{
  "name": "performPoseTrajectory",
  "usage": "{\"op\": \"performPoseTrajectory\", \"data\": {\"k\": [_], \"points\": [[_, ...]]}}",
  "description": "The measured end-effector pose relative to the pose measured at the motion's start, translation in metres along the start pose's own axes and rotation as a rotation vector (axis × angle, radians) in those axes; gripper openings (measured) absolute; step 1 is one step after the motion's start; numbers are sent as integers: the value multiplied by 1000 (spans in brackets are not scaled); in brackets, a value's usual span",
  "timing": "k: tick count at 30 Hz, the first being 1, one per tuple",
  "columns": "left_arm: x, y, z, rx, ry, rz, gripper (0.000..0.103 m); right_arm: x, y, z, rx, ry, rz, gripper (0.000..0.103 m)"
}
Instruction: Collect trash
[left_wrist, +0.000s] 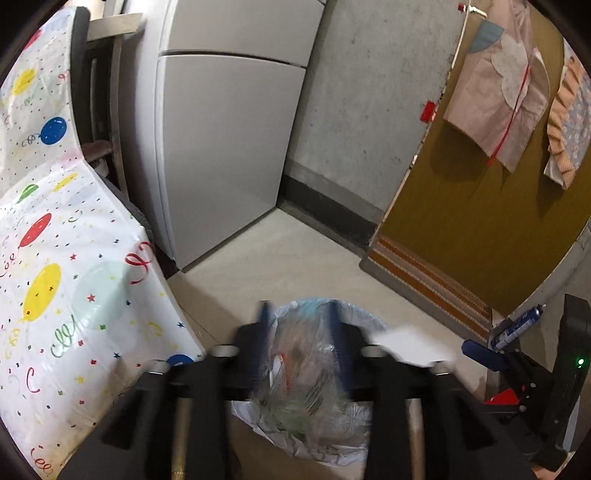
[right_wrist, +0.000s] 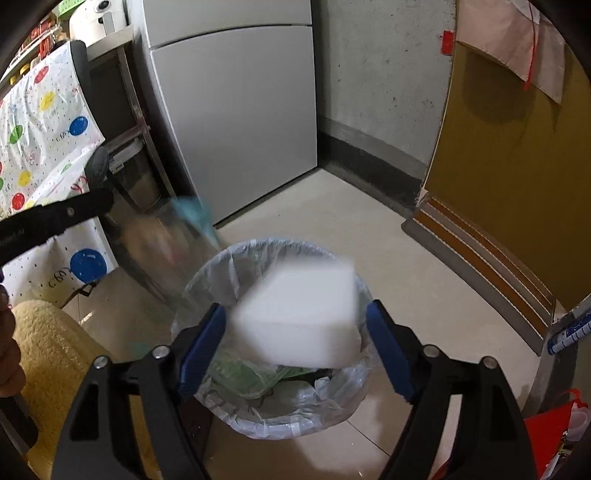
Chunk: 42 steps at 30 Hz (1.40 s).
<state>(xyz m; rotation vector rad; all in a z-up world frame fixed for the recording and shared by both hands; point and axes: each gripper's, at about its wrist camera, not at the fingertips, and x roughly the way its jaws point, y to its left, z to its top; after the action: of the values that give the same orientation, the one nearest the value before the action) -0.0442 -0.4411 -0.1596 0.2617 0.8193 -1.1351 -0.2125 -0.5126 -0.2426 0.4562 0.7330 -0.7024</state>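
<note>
A round trash bin (right_wrist: 354, 417) with a clear liner stands on the floor and holds green and other waste. It also shows in the left wrist view (left_wrist: 365, 321). My right gripper (right_wrist: 295, 332) is open above the bin, and a blurred white foam block (right_wrist: 299, 317) sits between its blue fingers (right_wrist: 388, 354) without touching them, over the bin mouth. My left gripper (left_wrist: 301, 339) is closed on a crumpled clear plastic bag (left_wrist: 306, 373) with a blue tip, above the bin. That bag (right_wrist: 173, 236) appears blurred at the bin's left in the right wrist view.
A table with a balloon-pattern cloth (left_wrist: 55, 258) stands to the left. A grey fridge (left_wrist: 221, 140) stands behind. An ochre door (left_wrist: 480, 206) with a striped mat (left_wrist: 424, 280) is to the right. A yellow cushioned seat (right_wrist: 55, 354) sits at left, and a spray can (left_wrist: 517, 328) at right.
</note>
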Motion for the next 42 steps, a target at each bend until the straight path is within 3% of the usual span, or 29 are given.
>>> {"op": "performPoseTrajectory", "data": {"k": [5,7,9,14,21,27,35,42], "points": [[-12,17,0,-45,-4,-2,48,-18,-9,10,29,-42,5,78],[-23,24,1,-53,-11,20,56,-31,-6,15,33,-67,9,78],[-37,32,1,-63,-23,56,75,-46,2,20,23,-86,3,81],[-72,52,-2,-62,-12,190,87,-76,29,29,-12,-128,-22,93],[-105,69,-13,-84,81,300,91,-94,57,27,-21,-66,41,97],[-129,64,-22,-35,121,339,94,-121,77,25,-57,-84,1,97],[-180,63,-17,-49,73,378,94,-150,91,32,-123,-117,-2,97],[-198,63,-14,-39,52,415,94,-157,96,30,-140,-120,-53,97]]}}
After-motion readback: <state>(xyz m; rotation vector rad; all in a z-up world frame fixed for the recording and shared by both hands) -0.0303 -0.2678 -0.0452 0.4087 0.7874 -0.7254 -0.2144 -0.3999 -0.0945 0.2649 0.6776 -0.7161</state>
